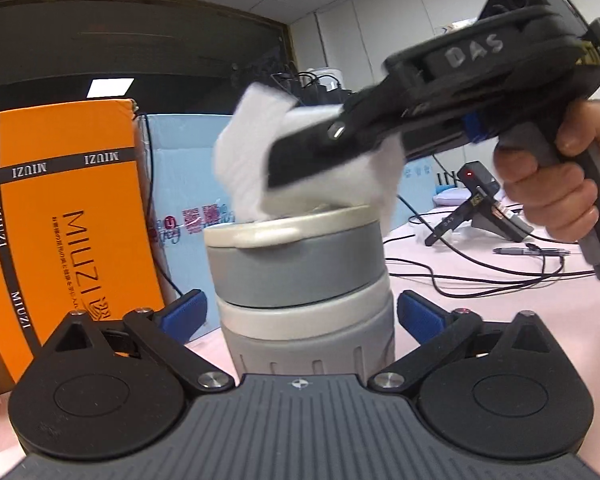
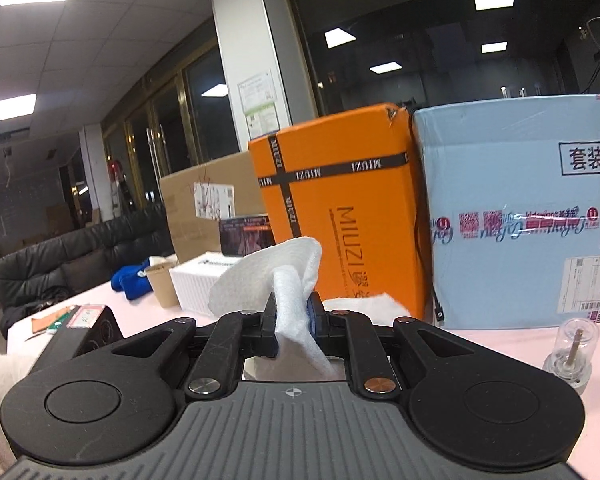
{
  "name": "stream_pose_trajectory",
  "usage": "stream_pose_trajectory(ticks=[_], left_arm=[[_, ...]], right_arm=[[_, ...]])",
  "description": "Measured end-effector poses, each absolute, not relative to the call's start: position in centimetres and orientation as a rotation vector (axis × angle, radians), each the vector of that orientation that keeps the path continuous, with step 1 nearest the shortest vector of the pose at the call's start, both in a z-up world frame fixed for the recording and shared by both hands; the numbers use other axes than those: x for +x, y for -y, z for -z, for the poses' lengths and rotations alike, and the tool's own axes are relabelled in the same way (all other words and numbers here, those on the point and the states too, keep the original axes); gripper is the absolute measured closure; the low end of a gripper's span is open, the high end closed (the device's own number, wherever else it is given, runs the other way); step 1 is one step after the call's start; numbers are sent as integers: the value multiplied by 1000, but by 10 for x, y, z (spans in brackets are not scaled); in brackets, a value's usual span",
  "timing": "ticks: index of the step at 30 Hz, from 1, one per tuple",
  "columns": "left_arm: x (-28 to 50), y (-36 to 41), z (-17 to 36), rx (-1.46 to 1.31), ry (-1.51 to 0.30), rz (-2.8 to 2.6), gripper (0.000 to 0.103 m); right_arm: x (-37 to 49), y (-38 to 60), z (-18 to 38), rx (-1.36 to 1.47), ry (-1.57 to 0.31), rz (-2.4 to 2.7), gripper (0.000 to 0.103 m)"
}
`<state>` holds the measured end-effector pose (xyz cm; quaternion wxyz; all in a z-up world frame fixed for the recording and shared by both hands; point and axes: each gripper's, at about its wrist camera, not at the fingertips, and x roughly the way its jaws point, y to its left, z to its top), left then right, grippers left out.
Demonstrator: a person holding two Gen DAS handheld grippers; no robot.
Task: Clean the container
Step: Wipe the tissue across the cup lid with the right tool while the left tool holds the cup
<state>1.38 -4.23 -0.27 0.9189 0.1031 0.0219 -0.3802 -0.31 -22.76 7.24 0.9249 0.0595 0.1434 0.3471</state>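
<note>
Two tongs: left grips one container, right clamps one cloth.

Between your left gripper's blue pads you see a matt grey container with a glossy cream rim. Your right gripper shows fuzzy white cloth; beyond it, smooth orange cardboard.

The container is banded: cream lid, grey collar, pale ring, ribbed grey body. A white cloth sits pinched in the black right claw; the left claw has blue pads. By the pink bench's far edge stand an orange box crossed with black lettered bands and a light blue box with red print.
</note>
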Motion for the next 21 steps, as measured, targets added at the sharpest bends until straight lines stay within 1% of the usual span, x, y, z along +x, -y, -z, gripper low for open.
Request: stream_pose_trajectory(ticks=[2,3,16,21], left_arm=[[13,40,2,198,-38,787,17],[13,38,2,192,-36,790,19],[8,41,3,223,-12,789,19],[9,41,3,228,-13,785,19]], right_arm=[[-3,225,-68,116,-291,-704,91],[-6,223,-67,116,-283,-700,91],[-3,225,-62,73,-243,-625,91],[-10,226,-62,56,-238,-677,91]])
